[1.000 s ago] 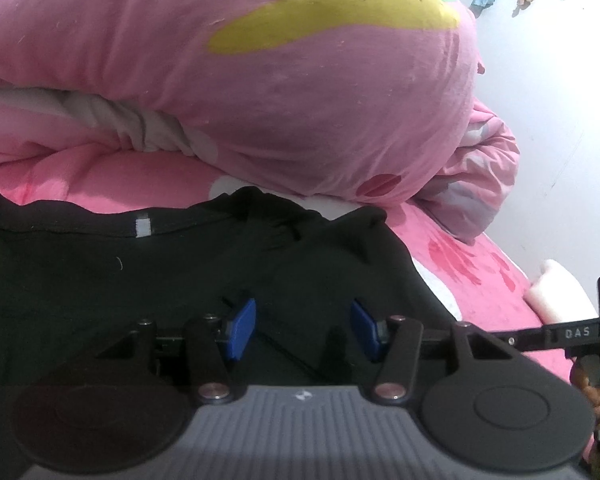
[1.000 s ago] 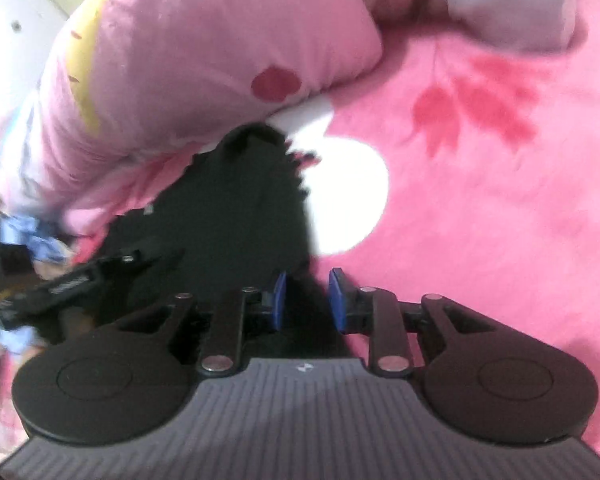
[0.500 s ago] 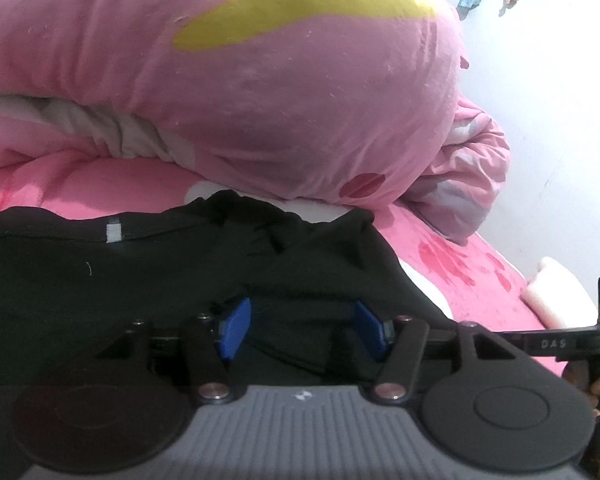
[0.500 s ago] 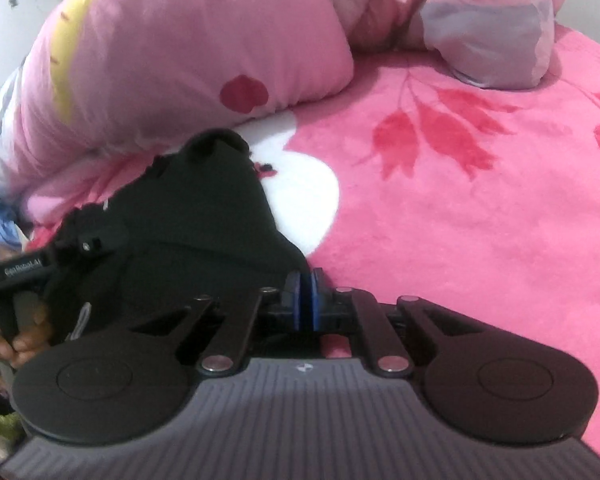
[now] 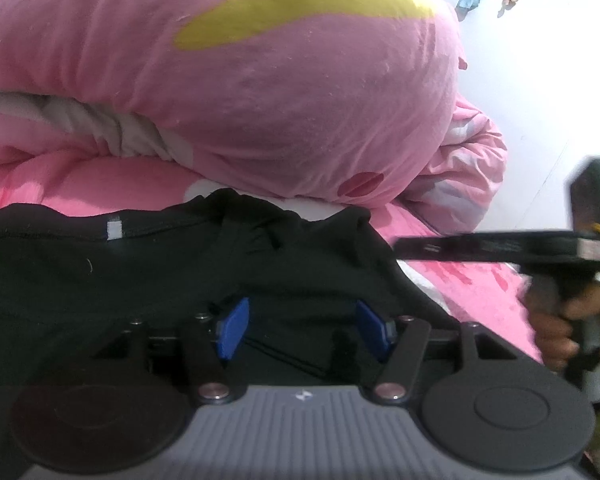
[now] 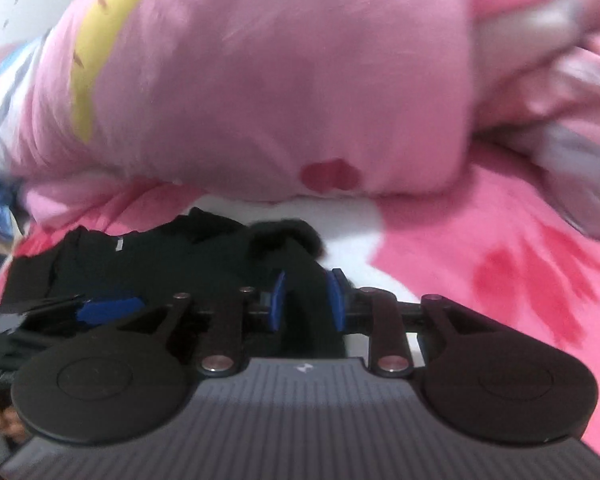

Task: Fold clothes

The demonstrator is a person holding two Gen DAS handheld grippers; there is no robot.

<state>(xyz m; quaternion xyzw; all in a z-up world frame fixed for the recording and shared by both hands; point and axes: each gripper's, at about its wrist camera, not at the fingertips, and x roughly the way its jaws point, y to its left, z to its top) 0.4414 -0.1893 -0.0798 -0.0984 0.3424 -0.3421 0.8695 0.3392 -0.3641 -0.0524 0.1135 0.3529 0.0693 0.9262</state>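
A black garment [image 5: 140, 272] lies crumpled on the pink bed, a small grey tag [image 5: 115, 231] on its seam. My left gripper [image 5: 302, 324] hovers low over it, blue pads wide apart with nothing pinched. In the left wrist view my right gripper [image 5: 400, 247] reaches in from the right, level with the garment's right edge, with a hand [image 5: 556, 336] on its handle. In the blurred right wrist view the right gripper [image 6: 307, 300] stands at that edge of the garment [image 6: 180, 256]. Its pads are partly apart and black cloth shows in the gap.
A big pink pillow [image 5: 260, 80] with a yellow patch lies just behind the garment. A bunched pink quilt [image 5: 472, 160] sits at the right by the white wall [image 5: 540, 60]. Pink flowered sheet [image 6: 500, 260] stretches to the right of the garment.
The right gripper's pads closed together half a second ago and now stand apart again; it swung low toward the pillow. The left gripper stayed open and barely moved.
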